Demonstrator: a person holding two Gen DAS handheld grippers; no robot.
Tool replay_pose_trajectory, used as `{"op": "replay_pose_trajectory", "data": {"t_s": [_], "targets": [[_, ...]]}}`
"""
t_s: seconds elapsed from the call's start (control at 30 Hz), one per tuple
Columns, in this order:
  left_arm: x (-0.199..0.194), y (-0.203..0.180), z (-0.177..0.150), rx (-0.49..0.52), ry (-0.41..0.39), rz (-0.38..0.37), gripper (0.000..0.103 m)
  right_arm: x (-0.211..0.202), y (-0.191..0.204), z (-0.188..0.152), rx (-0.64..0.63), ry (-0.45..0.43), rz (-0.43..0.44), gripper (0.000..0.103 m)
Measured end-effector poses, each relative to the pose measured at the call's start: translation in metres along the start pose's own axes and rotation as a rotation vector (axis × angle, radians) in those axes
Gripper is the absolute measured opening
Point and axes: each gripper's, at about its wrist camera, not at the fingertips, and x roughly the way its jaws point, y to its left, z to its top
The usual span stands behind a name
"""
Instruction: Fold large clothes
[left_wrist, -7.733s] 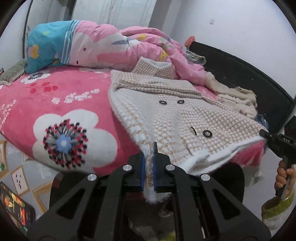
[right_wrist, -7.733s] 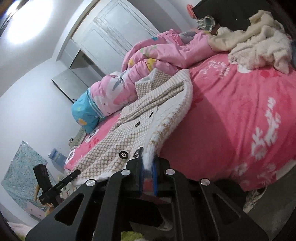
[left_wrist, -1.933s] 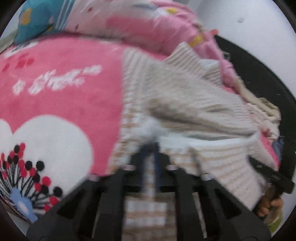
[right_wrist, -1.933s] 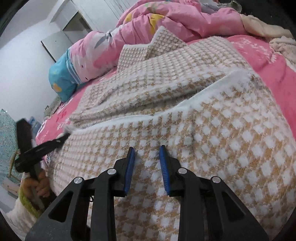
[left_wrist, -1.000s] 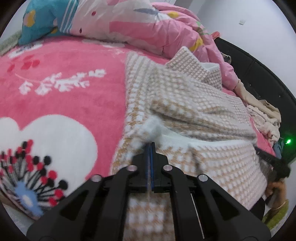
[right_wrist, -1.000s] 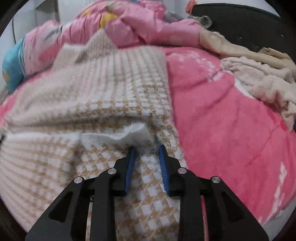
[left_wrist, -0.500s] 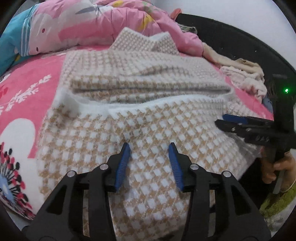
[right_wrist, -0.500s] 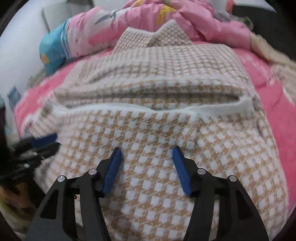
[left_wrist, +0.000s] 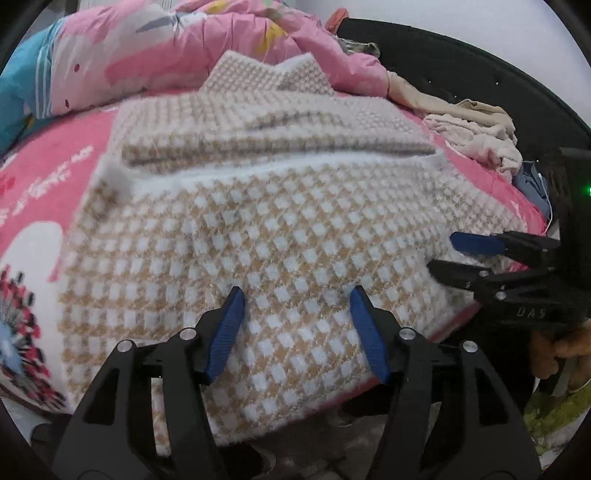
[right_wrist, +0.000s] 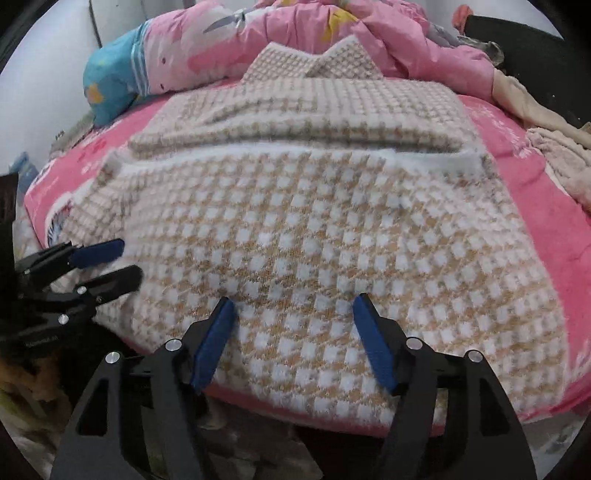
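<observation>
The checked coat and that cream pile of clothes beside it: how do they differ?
The coat lies spread and folded, its hem brought up in a straight edge; the cream pile is crumpled. The coat is tan-and-white checked; the pile is plain. The coat sits mid-bed; the pile lies at the bed's far edge. Both rest on the pink sheet.

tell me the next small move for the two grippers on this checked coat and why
Probably back both off, then go for the side edges. The checked coat lies with its hem folded up over the body, and the left gripper and right gripper have jaws opening with nothing pinched, so this fold looks finished; it's still wide.
</observation>
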Motion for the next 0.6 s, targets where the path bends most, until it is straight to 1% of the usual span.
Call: {"op": "replay_pose_trajectory", "data": {"t_s": [0.07, 0.1, 0.17, 0.23, 0.27, 0.3, 0.33, 0.37, 0.47, 0.53, 0.57, 0.6], "targets": [[-0.013, -0.002, -0.001, 0.006, -0.003, -0.009, 0.056, -0.016, 0.006, -0.002, -0.032, -0.011, -0.025, 0.065], [-0.02, -0.003, -0.003, 0.013, -0.013, -0.021, 0.056, -0.027, 0.01, -0.006, -0.055, -0.027, -0.011, 0.065], [-0.023, -0.003, -0.01, 0.014, -0.012, -0.029, 0.058, -0.032, 0.015, -0.014, -0.083, -0.023, -0.006, 0.065], [-0.01, -0.001, -0.016, 0.004, 0.035, -0.006, 0.06, -0.014, 0.014, -0.017, -0.114, 0.011, -0.033, 0.066], [0.001, 0.003, -0.018, -0.008, 0.058, 0.0, 0.061, 0.005, 0.009, -0.02, -0.112, 0.039, -0.046, 0.073], [0.005, 0.006, -0.018, -0.026, 0.063, -0.003, 0.061, 0.014, 0.004, -0.017, -0.088, 0.052, -0.028, 0.074], [0.003, 0.007, -0.016, -0.053, 0.062, -0.009, 0.061, 0.015, -0.002, -0.015, -0.051, 0.058, 0.001, 0.074], [-0.002, 0.007, -0.014, -0.063, 0.06, -0.014, 0.06, 0.005, -0.006, -0.01, -0.026, 0.054, 0.028, 0.074], [-0.033, 0.009, -0.007, -0.052, -0.005, -0.028, 0.06, -0.024, -0.013, -0.001, -0.007, 0.012, 0.077, 0.074], [-0.048, 0.017, -0.004, -0.053, -0.051, -0.025, 0.062, -0.038, -0.024, 0.006, 0.023, -0.018, 0.118, 0.075], [-0.049, 0.022, -0.002, -0.063, -0.063, -0.013, 0.066, -0.039, -0.031, 0.01, 0.049, -0.028, 0.114, 0.075], [-0.047, 0.031, 0.001, -0.081, -0.069, 0.01, 0.066, -0.038, -0.034, 0.011, 0.064, -0.03, 0.094, 0.075]]}}
